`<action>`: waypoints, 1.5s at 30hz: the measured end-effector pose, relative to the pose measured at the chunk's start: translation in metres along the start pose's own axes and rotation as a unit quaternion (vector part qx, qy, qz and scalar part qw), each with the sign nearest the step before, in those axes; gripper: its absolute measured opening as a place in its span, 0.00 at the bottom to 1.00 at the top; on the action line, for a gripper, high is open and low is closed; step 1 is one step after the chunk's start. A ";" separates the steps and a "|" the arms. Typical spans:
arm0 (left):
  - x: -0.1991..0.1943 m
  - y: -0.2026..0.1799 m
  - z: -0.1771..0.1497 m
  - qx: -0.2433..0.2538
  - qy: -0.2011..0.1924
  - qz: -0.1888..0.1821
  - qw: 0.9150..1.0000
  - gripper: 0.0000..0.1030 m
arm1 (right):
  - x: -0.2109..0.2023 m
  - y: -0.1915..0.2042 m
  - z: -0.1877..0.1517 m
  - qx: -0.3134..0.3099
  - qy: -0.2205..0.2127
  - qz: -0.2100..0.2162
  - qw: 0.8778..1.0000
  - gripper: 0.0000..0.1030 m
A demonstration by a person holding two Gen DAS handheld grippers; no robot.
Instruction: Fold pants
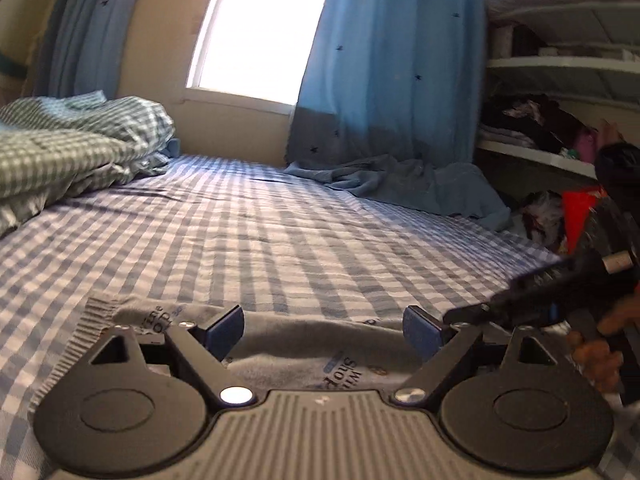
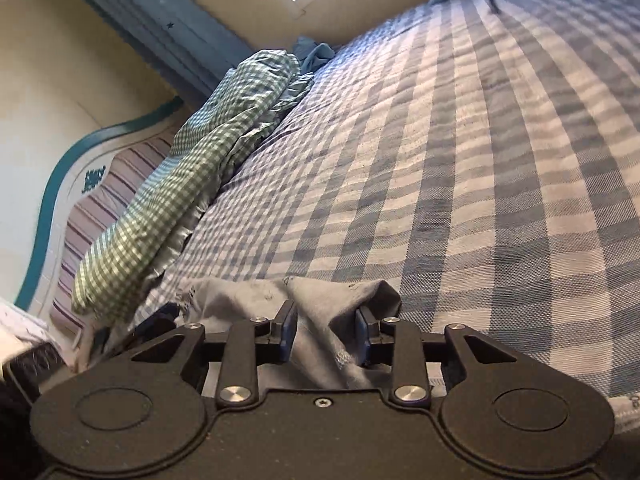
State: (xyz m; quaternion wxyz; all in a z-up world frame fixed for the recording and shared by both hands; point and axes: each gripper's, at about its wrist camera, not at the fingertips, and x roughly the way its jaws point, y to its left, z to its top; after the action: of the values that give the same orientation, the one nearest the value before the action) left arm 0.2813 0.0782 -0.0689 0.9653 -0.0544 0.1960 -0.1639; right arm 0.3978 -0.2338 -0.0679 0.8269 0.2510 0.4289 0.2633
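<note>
Grey printed cotton pants (image 1: 320,344) lie on blue-white checked bedsheet (image 1: 280,240), near edge, mostly hidden under gripper bodies; print cut off, unreadable. Left gripper (image 1: 324,330) jaws wide, nothing pinched. Right gripper (image 2: 326,332) pinches raised pants fold; blurred in left view. Green gingham bedding (image 2: 192,184) bunched beside.

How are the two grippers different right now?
The left gripper has its jaws spread wide; the right gripper has its jaws pulled in close. The left gripper holds nothing, with the grey pants lying loose under it; the right gripper pinches a bunched fold of the pants. Both are black with blue pads and sit low over the checked bed.
</note>
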 end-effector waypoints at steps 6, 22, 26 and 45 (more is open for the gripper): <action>0.041 -0.006 -0.009 0.030 0.139 0.041 0.989 0.84 | 0.003 0.011 0.043 -0.058 -0.042 -0.060 0.996 0.00; 0.009 -0.011 -0.004 0.008 0.070 -0.013 0.997 0.87 | -0.094 0.030 -0.029 -0.245 -0.078 -0.256 0.932 0.74; 0.006 -0.060 -0.009 0.064 0.097 -0.043 0.992 0.89 | -0.123 0.032 -0.111 -0.329 -0.095 -0.320 0.883 0.84; 0.002 -0.202 0.005 0.172 0.147 -0.034 0.973 0.99 | -0.336 -0.108 -0.236 -0.088 -0.245 -0.383 0.886 0.99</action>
State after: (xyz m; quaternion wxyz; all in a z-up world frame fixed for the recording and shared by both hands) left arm 0.2255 -0.1122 -0.0314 0.9147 0.1309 0.3025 -0.2337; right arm 0.0575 -0.4873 -0.0630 0.9609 0.0499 0.2505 -0.1069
